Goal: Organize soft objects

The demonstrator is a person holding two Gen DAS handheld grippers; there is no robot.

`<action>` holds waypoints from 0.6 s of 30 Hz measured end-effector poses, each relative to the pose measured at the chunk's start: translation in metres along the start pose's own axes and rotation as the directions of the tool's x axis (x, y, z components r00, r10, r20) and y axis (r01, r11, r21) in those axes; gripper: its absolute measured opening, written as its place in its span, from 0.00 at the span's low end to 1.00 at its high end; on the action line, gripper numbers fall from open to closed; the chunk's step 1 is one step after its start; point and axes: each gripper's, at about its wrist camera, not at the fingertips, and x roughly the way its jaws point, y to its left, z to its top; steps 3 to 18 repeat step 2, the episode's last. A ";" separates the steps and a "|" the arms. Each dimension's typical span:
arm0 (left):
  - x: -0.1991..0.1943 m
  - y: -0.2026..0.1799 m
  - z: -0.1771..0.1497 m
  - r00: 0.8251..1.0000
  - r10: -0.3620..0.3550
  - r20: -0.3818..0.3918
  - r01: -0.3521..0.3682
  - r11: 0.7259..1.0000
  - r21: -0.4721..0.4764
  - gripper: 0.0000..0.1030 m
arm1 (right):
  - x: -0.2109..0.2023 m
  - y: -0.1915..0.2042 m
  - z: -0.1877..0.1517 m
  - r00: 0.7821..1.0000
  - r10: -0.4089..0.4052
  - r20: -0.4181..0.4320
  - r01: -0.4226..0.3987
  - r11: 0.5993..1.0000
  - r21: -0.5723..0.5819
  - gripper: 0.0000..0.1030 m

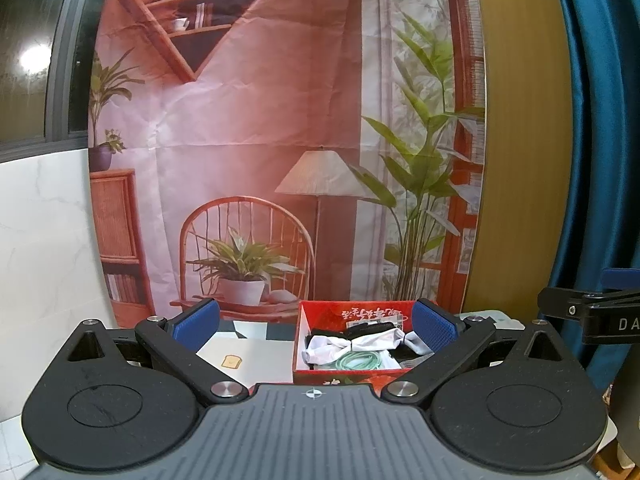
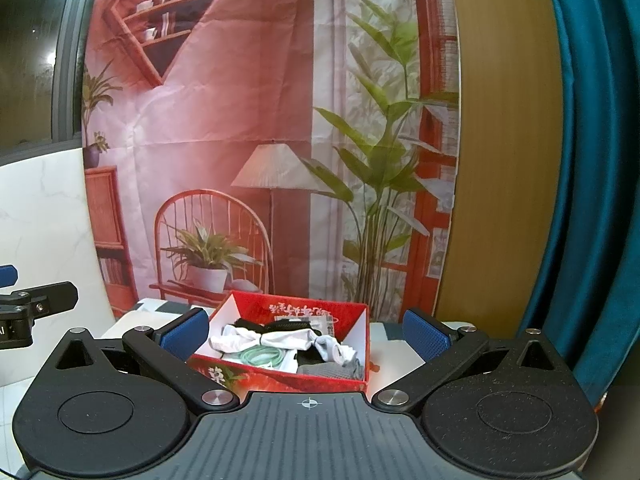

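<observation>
My left gripper hangs released, its blue pads spread wide with nothing between them; my right gripper is the same, jaws apart and empty. Both hover short of the red box, which I take as my landmark, and both look down into it from the near side.

Inside the box lies the soft stuff. Across the middle runs one white cloth cinched at its waist by a dark tie, so it flares like a bow. Just in front of it, against the near wall, sits one coil of pale green cord. Toward the right end of the box I count one white sock, one grey folded piece in the near right corner, and black fabric between them; more black fabric lies along the far wall, and I cannot tell whether that is one piece or two. A printed label or packet against the far wall is too small to read.

I judge all of it light and limp: it will sag, bunch and drag its neighbours along. The cinched waist of the white cloth looks the firmest place to pinch; the cord I would take across the whole bundle of loops, as a single strand may slip.

Left of the box lies one pale card with a small toast picture
</observation>
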 end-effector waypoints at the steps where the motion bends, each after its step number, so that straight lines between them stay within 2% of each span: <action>1: 0.000 0.000 0.000 1.000 -0.001 -0.001 0.001 1.000 0.000 1.00 | 0.000 0.000 0.000 1.000 0.001 0.000 -0.001 1.000 0.000 1.00; 18: 0.000 0.000 0.000 1.000 -0.002 -0.001 0.002 1.000 0.000 1.00 | 0.000 0.000 0.000 1.000 0.000 0.000 0.000 1.000 0.001 1.00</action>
